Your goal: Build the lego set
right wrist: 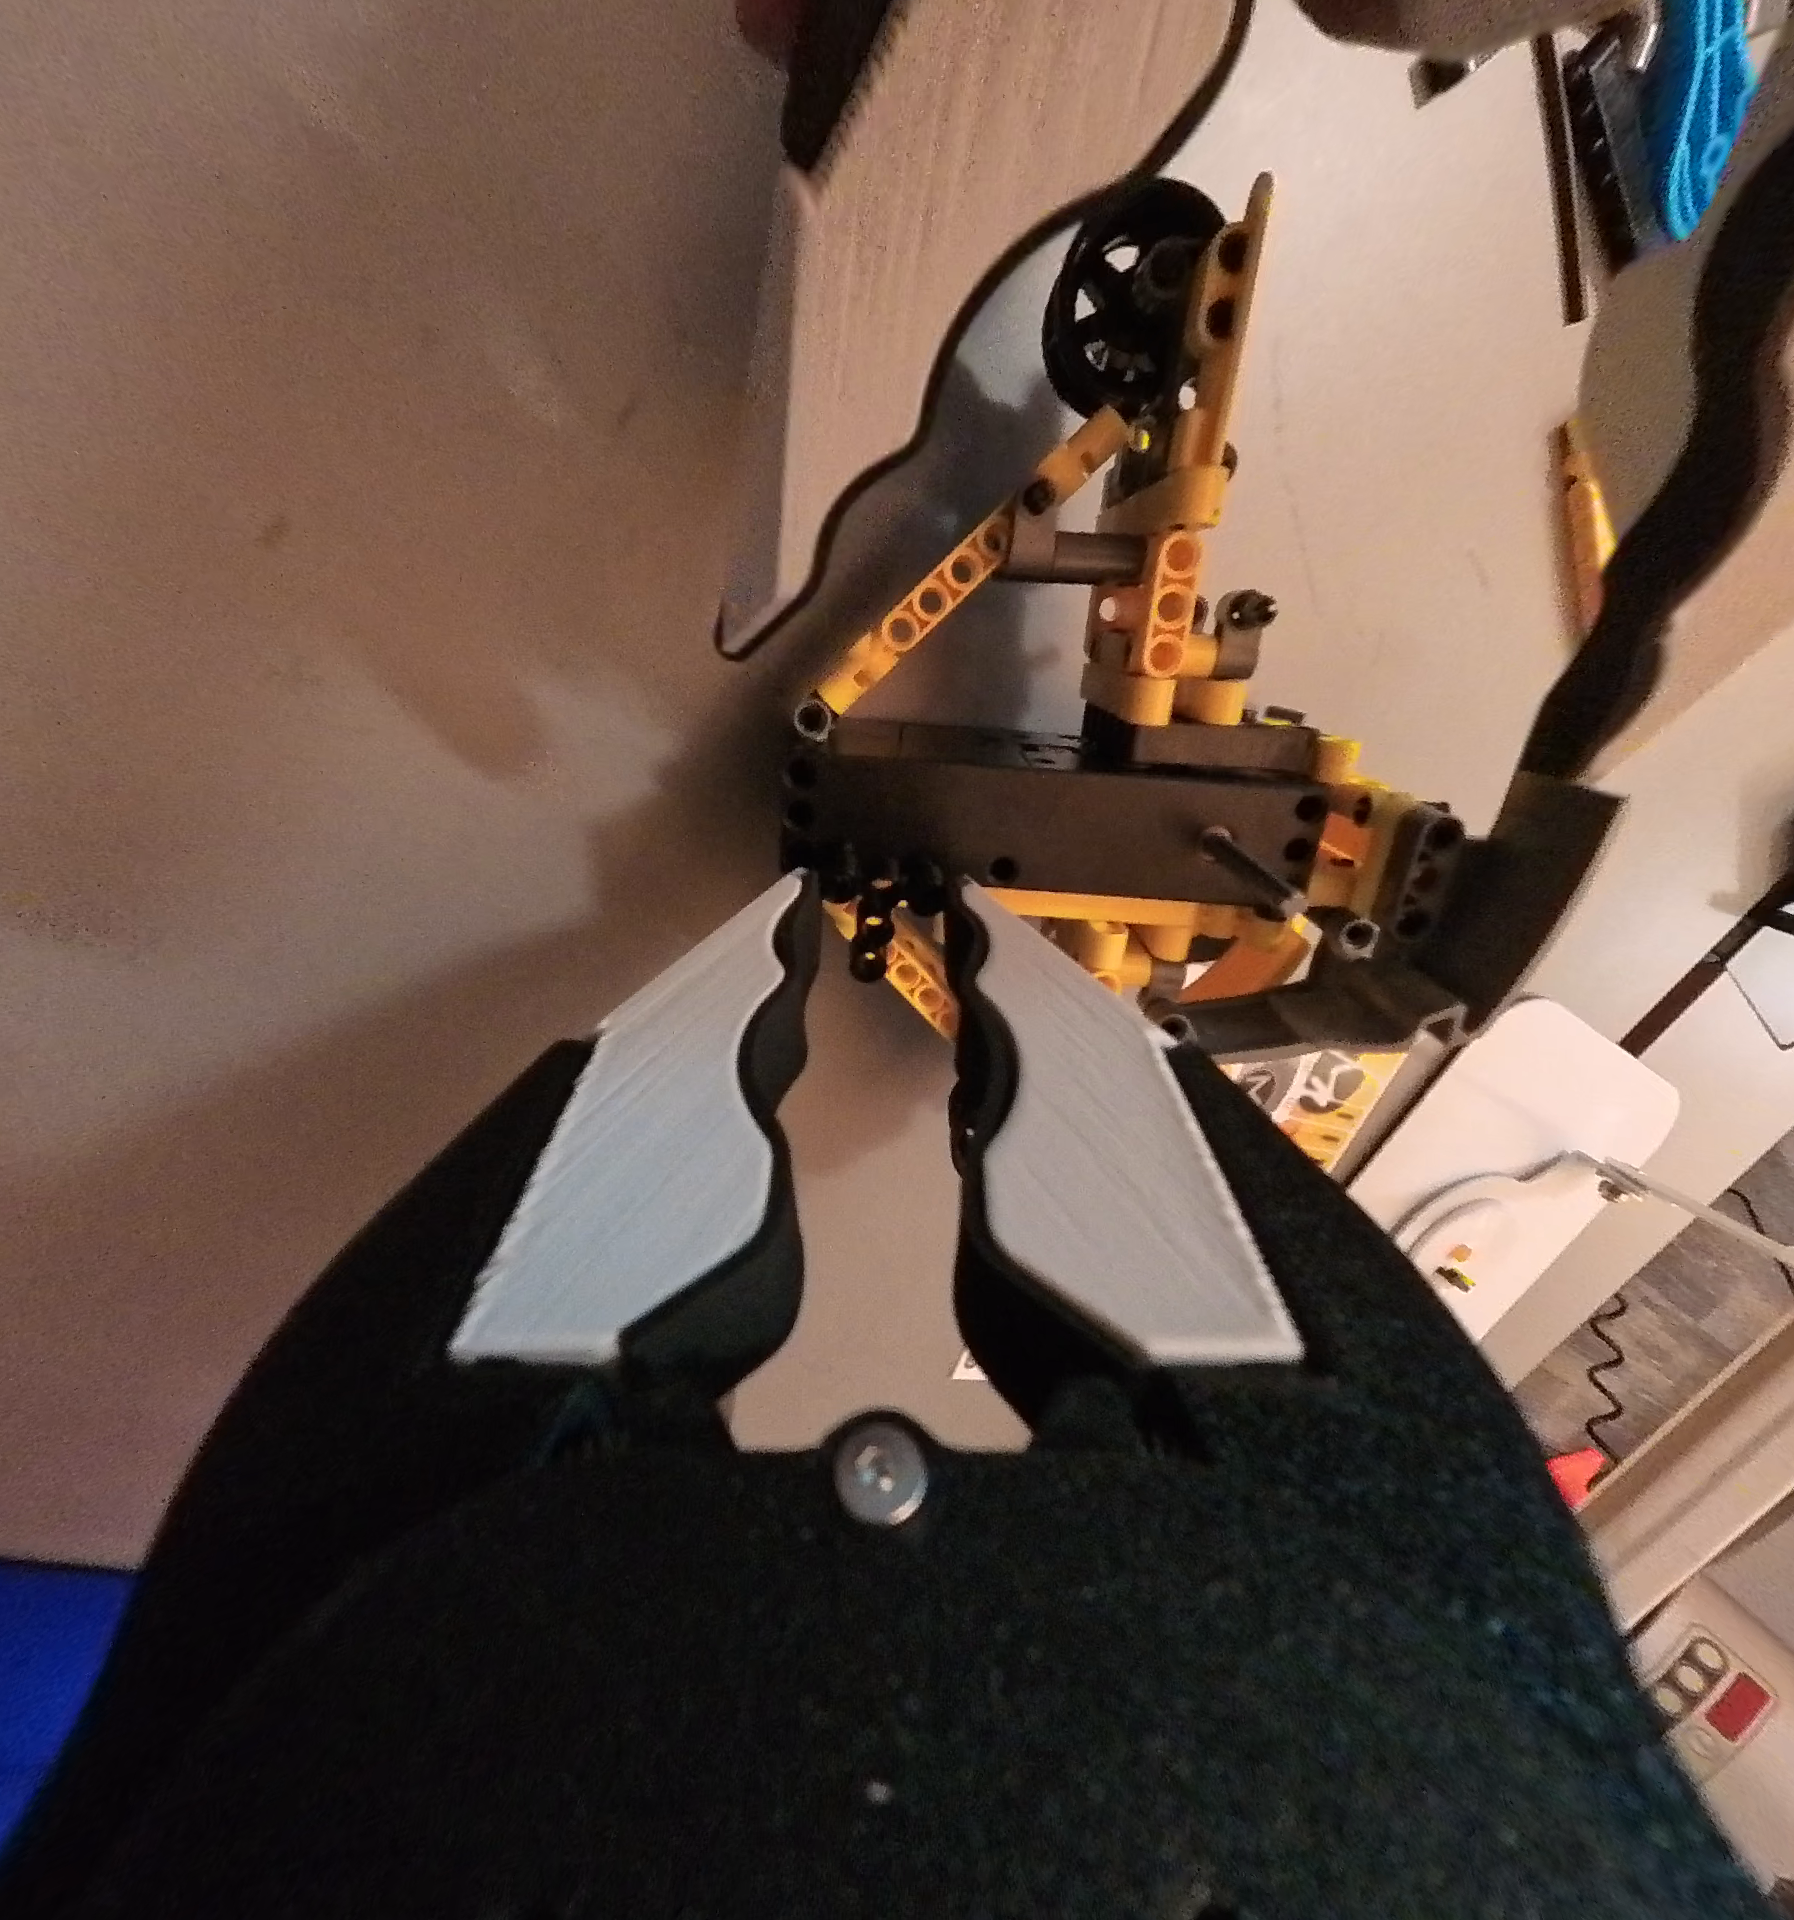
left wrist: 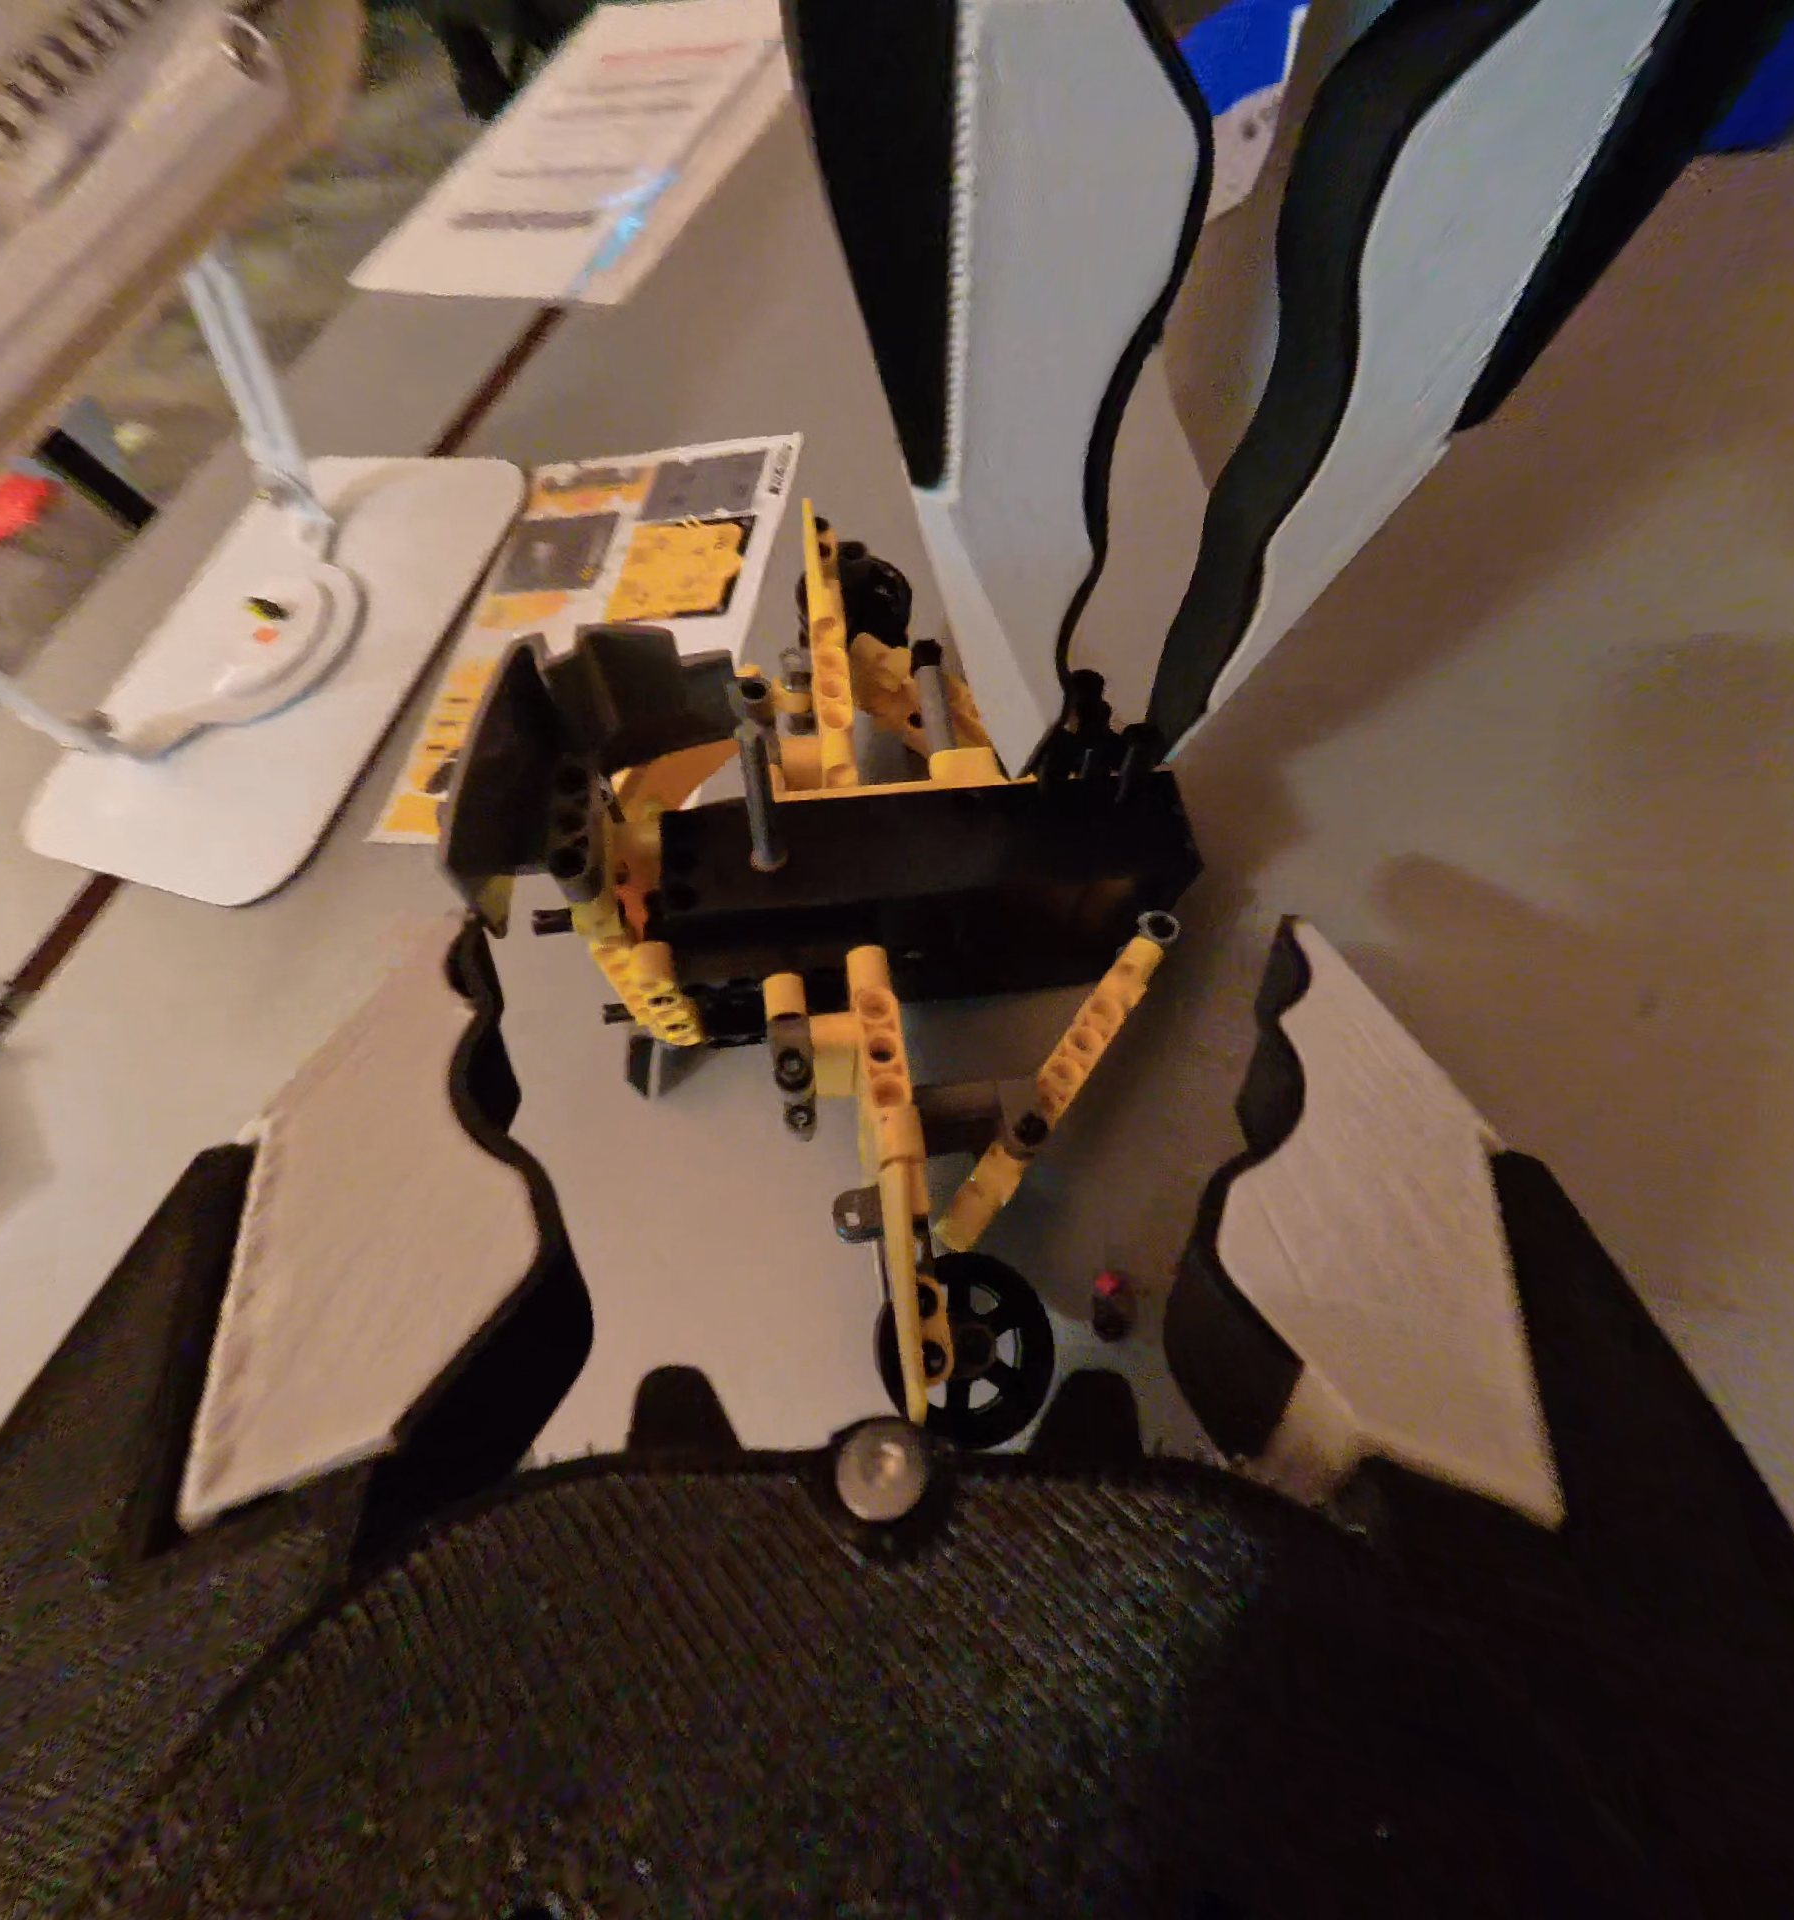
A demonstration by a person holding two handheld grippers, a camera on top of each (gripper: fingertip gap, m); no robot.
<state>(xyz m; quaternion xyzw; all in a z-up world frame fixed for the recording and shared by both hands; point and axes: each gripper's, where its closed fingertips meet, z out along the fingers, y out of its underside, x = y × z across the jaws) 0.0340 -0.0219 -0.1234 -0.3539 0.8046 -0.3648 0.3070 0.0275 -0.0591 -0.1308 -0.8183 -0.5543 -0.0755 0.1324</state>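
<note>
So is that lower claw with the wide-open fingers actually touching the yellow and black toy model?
Apart. In the left wrist view, the left gripper stands wide open, with bare table showing between each finger and the model lying between them.

both wrist views look down, close, from opposite sides (facing each other), sharing the brick model (left wrist: 872, 883) (right wrist: 1080, 821).

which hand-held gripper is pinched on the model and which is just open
The right hand-held gripper is pinched on black pins at the yellow-and-black brick model; the left hand-held gripper gapes wide, gripping nothing.
</note>
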